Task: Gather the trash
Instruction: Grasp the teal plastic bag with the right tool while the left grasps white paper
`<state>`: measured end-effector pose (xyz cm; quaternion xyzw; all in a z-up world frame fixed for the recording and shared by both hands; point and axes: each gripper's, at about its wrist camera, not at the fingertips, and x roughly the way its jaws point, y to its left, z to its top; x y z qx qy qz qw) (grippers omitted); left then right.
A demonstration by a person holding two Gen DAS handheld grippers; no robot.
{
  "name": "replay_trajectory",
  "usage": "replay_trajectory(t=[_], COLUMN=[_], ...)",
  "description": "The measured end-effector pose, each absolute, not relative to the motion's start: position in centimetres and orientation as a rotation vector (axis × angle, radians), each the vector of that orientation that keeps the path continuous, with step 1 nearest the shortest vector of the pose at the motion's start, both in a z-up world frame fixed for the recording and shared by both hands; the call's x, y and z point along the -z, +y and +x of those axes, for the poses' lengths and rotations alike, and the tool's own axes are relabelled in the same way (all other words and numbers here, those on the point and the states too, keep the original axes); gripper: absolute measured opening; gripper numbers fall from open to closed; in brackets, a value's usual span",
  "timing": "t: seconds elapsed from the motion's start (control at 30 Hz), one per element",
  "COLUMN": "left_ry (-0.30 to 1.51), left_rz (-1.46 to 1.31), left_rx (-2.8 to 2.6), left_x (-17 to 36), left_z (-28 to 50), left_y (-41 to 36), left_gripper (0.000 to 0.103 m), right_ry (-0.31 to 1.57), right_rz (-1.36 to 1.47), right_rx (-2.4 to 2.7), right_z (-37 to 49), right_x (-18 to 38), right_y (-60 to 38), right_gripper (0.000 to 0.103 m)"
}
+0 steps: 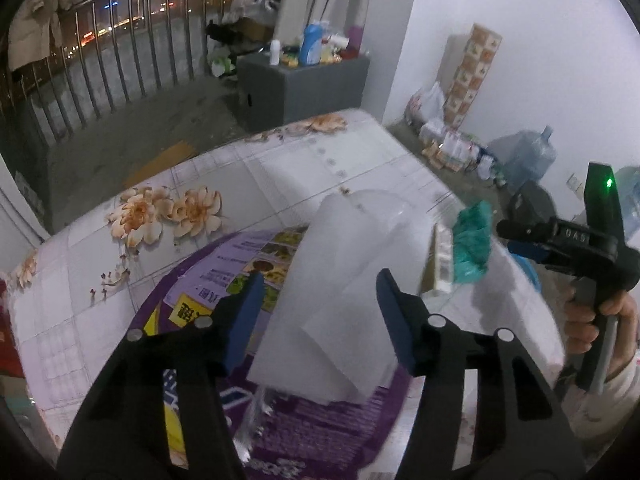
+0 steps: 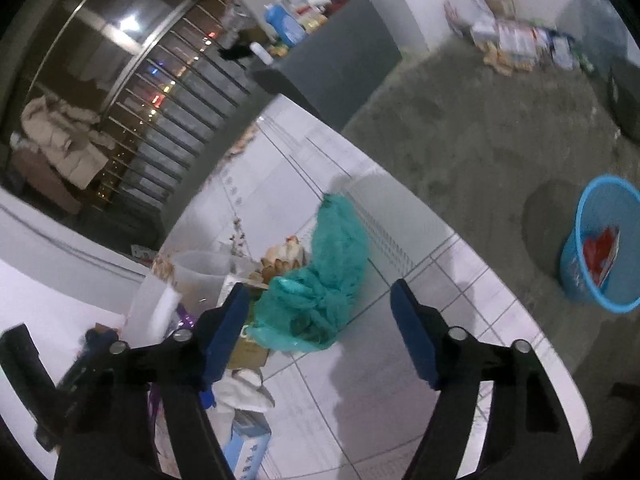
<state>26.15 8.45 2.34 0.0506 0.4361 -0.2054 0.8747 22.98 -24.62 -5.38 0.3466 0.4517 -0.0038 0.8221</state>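
Floral table (image 1: pixel 280 168), white foam sheet (image 1: pixel 340 300) between left hand-held gripper (image 1: pixel 320 312) pads

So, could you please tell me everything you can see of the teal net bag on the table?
The teal net bag is a crumpled, fine mesh sack, soft and bunched into folds, one end trailing up across the white tiled table. It lies on the tabletop against a heap of cartons and paper on its left. The right gripper points at it with jaws apart, not touching it.
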Motion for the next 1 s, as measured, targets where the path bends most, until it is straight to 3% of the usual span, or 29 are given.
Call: replay_trajectory(t=[0.23, 0.3, 0.43, 0.63, 1.0], left_ry=[0.953, 0.960, 0.966, 0.952, 0.857], left_rz=[0.180, 0.190, 0.203, 0.200, 0.161], left_rx=[0.403, 0.399, 0.394, 0.403, 0.445], left_x=[-0.7, -0.4, -0.1, -0.5, -3.0], left_z=[26.8, 26.8, 26.7, 26.6, 25.3], left_y=[7.6, 7.5, 7.3, 7.2, 7.2], left_gripper=[0.037, 0.031, 0.016, 0.003, 0.000], right_ry=[0.994, 0.992, 0.986, 0.978, 0.931], right_rz=[0.852, 0.878, 0.879, 0.896, 0.879], right_rx=[-0.035, -0.060, -0.075, -0.088, -0.093], right_z=[24.8, 25.1, 25.3, 24.8, 23.1], right_x=[8.1, 8.3, 8.3, 7.8, 6.5], right_y=[-24.7, -24.6, -24.3, -24.8, -25.2], right_gripper=[0.060, 0.052, 0.046, 0.029, 0.029])
